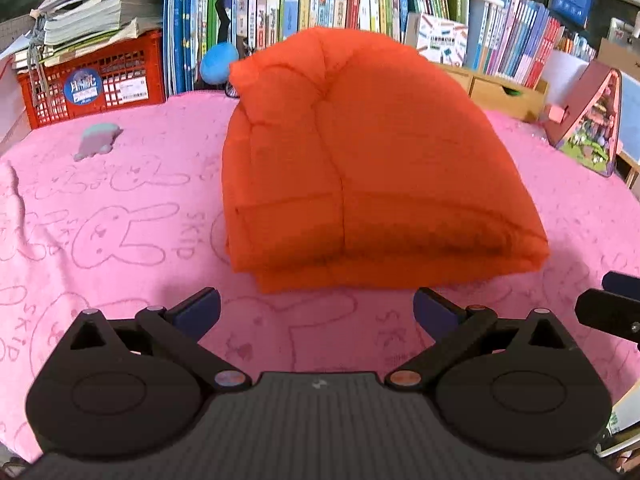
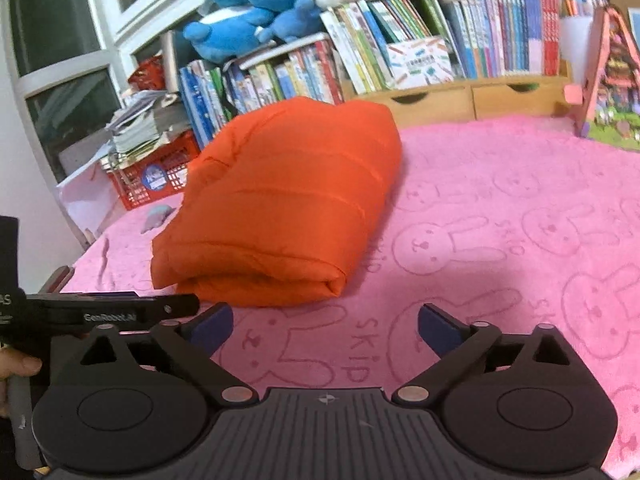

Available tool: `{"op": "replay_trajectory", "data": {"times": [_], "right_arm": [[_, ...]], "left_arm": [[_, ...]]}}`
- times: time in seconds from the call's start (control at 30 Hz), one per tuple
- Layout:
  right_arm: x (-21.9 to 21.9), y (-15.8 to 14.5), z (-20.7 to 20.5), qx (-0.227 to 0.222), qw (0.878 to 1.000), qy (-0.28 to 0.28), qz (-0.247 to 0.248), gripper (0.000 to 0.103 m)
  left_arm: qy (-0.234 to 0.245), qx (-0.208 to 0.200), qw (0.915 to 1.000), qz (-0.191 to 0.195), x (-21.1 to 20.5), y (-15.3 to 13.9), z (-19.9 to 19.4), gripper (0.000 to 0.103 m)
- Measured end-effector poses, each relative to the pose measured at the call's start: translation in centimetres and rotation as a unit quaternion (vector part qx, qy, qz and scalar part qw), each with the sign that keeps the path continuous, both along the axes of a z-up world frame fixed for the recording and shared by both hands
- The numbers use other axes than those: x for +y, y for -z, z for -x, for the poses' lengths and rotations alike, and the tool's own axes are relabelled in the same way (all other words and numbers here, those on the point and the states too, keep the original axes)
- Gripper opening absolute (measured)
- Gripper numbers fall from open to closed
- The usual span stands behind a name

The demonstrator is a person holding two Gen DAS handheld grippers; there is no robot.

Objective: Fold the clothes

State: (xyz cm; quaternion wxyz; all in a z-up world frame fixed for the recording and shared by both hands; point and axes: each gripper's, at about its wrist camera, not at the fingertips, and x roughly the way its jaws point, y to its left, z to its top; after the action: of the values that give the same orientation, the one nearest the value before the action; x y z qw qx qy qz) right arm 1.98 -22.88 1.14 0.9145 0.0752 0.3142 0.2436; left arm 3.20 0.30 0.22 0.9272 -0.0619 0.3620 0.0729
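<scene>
Your left tongs stand wide apart, holding nothing, low in the frame just short of the folded orange jacket, which lies in the middle of the pink bunny blanket. Your right tongs are spread apart too and empty, with the jacket up and to their left, books behind it

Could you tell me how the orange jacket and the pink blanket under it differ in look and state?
The orange jacket is plain, puffy and quilted with stitched seams; the pink blanket is fuzzy and printed with rabbit outlines and the word SKIP. The jacket is folded into a thick, compact bundle, while the blanket lies spread flat as one layer. The jacket covers only a patch; the blanket reaches far past it on all sides. Neither the left gripper nor the right gripper touches either.
</scene>
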Motion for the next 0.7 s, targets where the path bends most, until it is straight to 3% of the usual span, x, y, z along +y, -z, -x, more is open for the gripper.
{"op": "replay_trajectory", "data": {"times": [0.4, 0.7], "right_arm": [[2.6, 0.3, 1.1, -0.065, 0.994, -0.012, 0.090, 0.103], [3.3, 0.6, 0.2, -0.070, 0.992, -0.028, 0.100, 0.103]], "left_arm": [[0.002, 0.020, 0.9997, -0.014, -0.6, 0.6, -0.1, 0.103], [0.006, 0.009, 0.9999, -0.011, -0.5, 0.8, -0.2, 0.103]]}}
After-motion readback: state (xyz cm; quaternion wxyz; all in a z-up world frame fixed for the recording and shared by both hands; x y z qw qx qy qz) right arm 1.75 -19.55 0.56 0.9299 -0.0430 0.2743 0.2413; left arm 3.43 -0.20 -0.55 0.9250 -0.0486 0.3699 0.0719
